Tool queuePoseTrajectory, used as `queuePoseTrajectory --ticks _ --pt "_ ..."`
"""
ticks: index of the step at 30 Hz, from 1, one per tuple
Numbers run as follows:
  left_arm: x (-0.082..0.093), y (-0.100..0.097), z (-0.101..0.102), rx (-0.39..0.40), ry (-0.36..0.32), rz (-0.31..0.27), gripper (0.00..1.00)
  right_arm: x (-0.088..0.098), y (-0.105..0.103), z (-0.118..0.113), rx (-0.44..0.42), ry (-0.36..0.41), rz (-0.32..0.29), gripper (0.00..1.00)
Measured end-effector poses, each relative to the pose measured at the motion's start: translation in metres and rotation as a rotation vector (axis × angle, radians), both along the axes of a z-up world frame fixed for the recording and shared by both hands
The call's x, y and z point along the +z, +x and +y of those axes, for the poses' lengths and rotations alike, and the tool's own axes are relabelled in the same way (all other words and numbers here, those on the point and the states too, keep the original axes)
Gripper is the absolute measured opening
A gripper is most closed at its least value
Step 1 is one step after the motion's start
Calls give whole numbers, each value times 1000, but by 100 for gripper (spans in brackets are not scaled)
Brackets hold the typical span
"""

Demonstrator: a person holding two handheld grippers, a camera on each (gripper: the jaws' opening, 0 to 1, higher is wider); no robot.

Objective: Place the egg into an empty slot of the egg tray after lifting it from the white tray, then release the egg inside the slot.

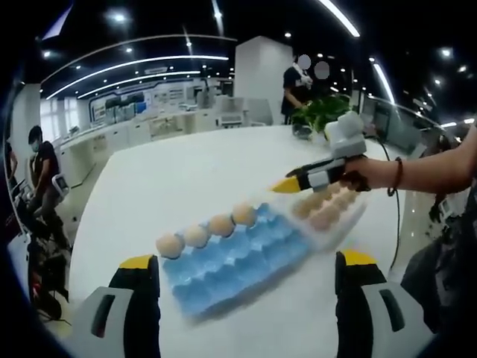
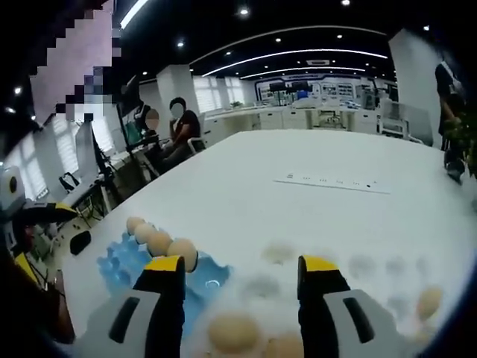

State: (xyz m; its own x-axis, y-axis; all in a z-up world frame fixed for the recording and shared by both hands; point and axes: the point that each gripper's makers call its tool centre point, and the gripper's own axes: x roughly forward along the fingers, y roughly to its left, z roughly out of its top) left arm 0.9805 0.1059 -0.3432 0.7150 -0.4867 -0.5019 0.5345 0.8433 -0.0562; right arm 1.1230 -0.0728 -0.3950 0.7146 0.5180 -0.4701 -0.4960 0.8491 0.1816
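The blue egg tray (image 1: 238,261) lies on the white table, with several eggs (image 1: 196,236) in a row along its far edge. To its right sits the white tray (image 1: 356,218), holding several eggs (image 1: 326,216). My left gripper (image 1: 247,262) stands open above the blue tray's near side, with nothing between its jaws. The right gripper (image 1: 287,184), held by a hand, hovers over the white tray. In the right gripper view my right gripper (image 2: 242,267) is open above the white tray (image 2: 365,266), with an egg (image 2: 232,332) below it. The blue tray (image 2: 119,270) lies to the left.
The white table (image 1: 186,171) stretches far beyond the trays. A long paper strip (image 2: 332,181) lies on it. A green plant (image 1: 324,112) stands at the far edge, with a person (image 1: 297,86) behind it. People sit at desks (image 2: 179,127) to one side.
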Motion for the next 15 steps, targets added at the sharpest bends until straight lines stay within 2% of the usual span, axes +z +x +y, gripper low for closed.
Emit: queuePoseTrajectory --ticks 15 --pt "2 -6 -7 0 0 0 100 -2 -4 -28 -33 -24 11 63"
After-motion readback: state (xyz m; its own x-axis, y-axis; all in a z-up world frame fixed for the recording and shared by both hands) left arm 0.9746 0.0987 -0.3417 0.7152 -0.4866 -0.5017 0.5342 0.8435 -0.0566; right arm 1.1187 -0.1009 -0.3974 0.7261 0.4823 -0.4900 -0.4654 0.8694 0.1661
